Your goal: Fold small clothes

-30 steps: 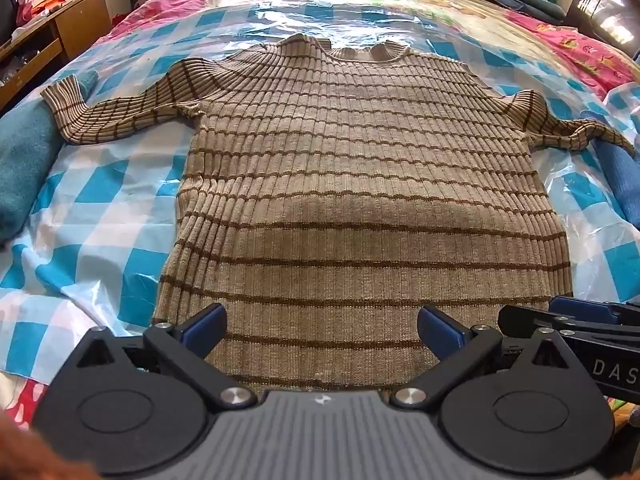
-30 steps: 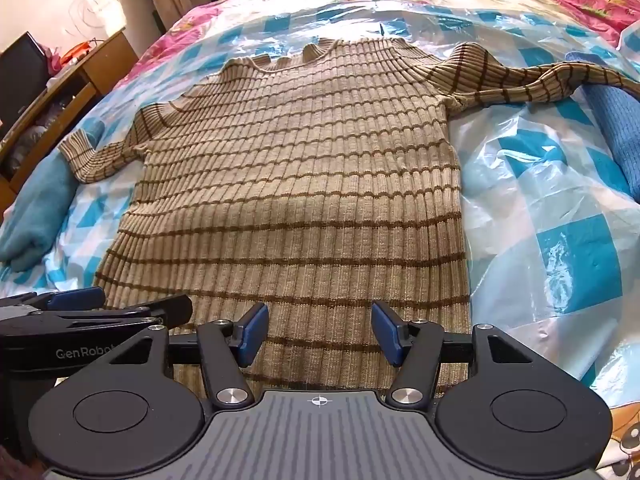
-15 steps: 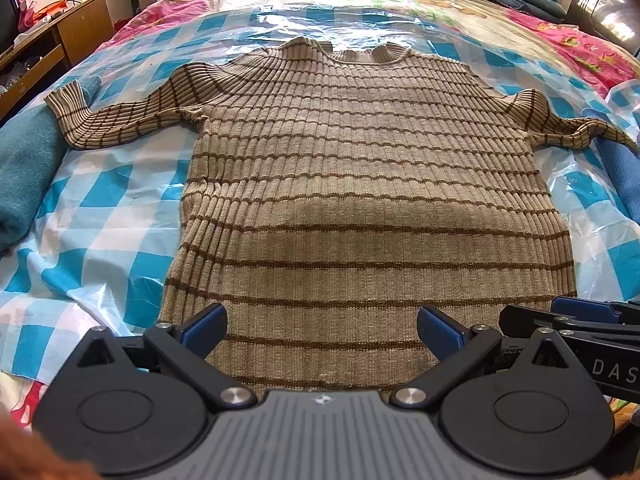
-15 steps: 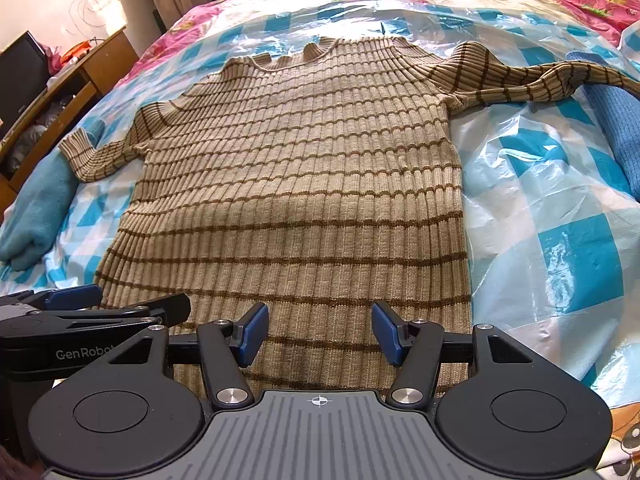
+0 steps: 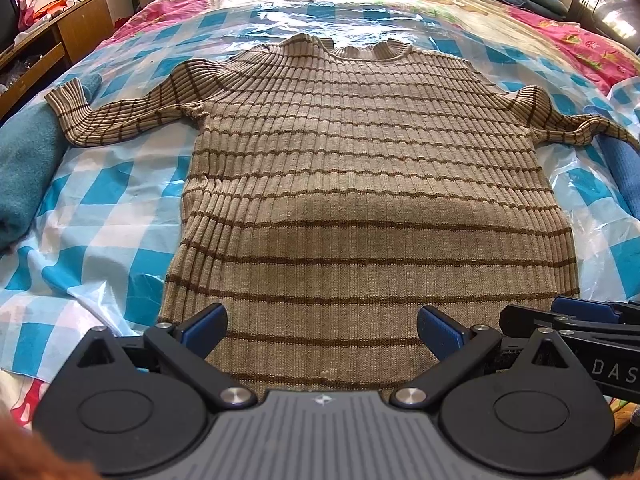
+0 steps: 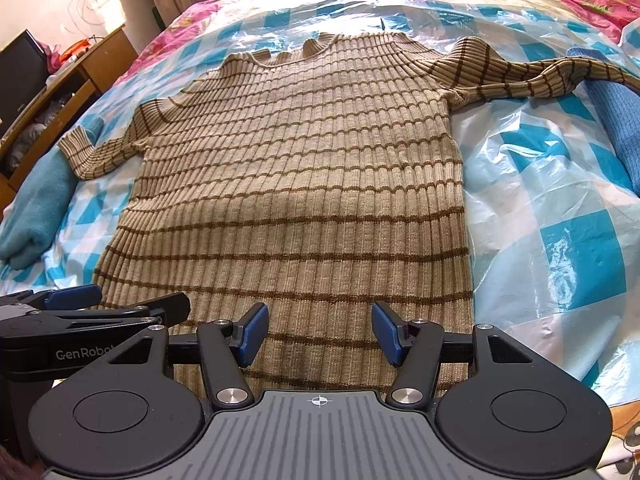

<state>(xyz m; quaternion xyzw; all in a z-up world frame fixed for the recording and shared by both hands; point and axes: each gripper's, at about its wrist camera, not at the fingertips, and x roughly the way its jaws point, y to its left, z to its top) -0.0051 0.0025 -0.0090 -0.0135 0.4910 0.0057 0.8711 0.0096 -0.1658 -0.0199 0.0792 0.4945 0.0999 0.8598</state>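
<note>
A tan ribbed sweater (image 5: 360,184) (image 6: 304,184) with brown stripes lies flat on the bed, collar far, hem near, both sleeves spread sideways. My left gripper (image 5: 322,330) hovers open over the hem, nothing between its blue pads. My right gripper (image 6: 320,334) is open too, above the hem's right half, its fingers closer together. In the left wrist view the right gripper (image 5: 576,320) shows side-on at the right edge. The left gripper (image 6: 80,308) appears at the left edge of the right wrist view.
A clear plastic sheet over a blue-and-white checked cover (image 5: 96,200) (image 6: 560,200) spans the bed. A teal cloth (image 5: 28,168) lies under the left cuff, a blue cloth (image 6: 620,128) under the right sleeve. A wooden desk (image 5: 56,40) stands left.
Both grippers stayed over the hem and kept their openings. The left wrist view shifted slightly, so the sweater sits a little lower and more centred.
</note>
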